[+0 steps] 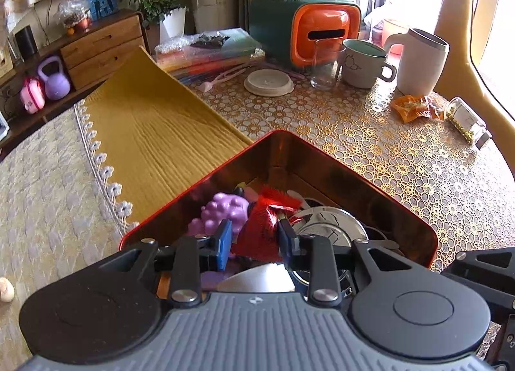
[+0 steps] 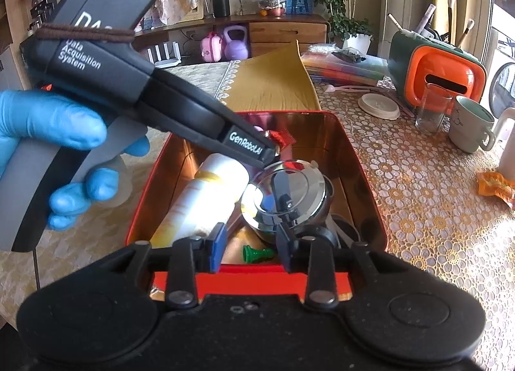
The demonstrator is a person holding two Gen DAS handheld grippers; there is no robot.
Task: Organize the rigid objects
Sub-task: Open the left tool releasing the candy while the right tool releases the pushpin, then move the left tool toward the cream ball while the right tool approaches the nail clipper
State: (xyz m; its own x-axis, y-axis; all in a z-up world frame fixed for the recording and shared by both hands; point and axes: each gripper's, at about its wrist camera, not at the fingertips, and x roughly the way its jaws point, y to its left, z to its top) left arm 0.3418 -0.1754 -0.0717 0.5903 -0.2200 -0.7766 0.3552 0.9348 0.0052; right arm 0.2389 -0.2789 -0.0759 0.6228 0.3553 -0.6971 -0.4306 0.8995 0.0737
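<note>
Inside the red tin (image 2: pixel 360 158) on the tabletop (image 1: pixel 386 158), the left claw (image 1: pixel 256 237) pinches a red wrapper (image 1: pixel 260 226); the right claw (image 2: pixel 249 244) hangs parted, empty, above a green pawn (image 2: pixel 254 254).

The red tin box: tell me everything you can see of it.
The red tin box is a rectangular metal container, red outside and shiny copper-gold inside, with rounded corners and no lid on it. It sits upright on the lace-patterned tablecloth, beside a yellow cloth. Inside lie a white bottle, a shiny metal lid, a green chess pawn, a purple bumpy toy and a red foil-wrapped item. Both grippers reach over it.
</note>
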